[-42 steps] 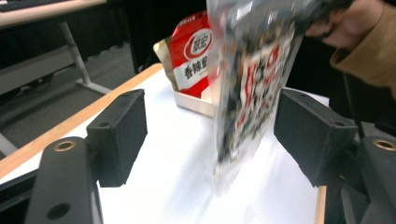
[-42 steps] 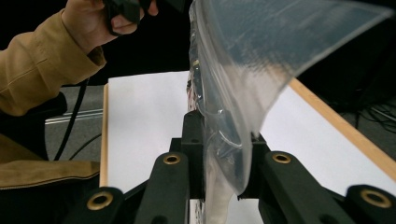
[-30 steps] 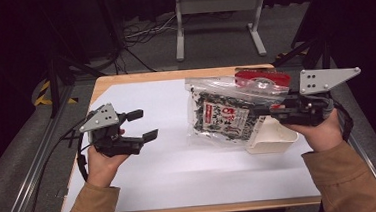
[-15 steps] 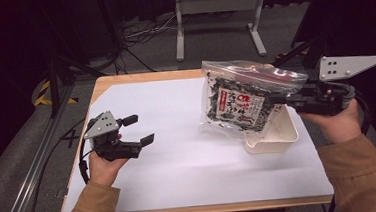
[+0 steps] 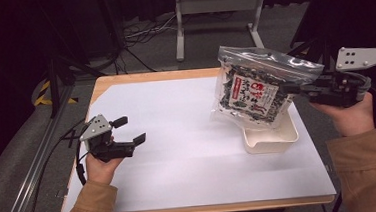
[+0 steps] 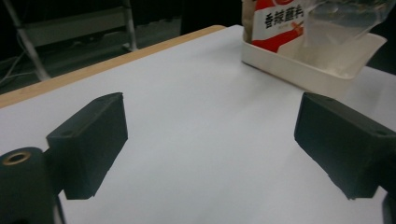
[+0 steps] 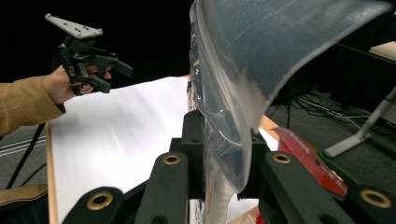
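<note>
A: How far along does this look?

B: Partway, I'd judge. The right gripper point(image 5: 295, 89) has its jaws clamped on the edge of the snack bag point(image 5: 255, 89), and the bag hangs in the air just above the white tray point(image 5: 273, 137), at about three o'clock on the desk point(image 5: 178, 136). Its lower corner seems to touch or nearly touch the tray; I cannot tell which.

A: So the lifting is done?

B: It looks so. In the right gripper view the clear plastic is pinched firmly between the pads, the bag's top flopping over them.

A: And the other hand?

B: The left gripper point(image 5: 127, 131) sits low at nine o'clock, well apart from the bag. Its jaws have just been opening and stand released, with nothing between them but bare white desk in the left gripper view.

A: What's left, then?

B: Probably bringing that free gripper across to the bag; nothing yet shows it opened or set down.
</note>
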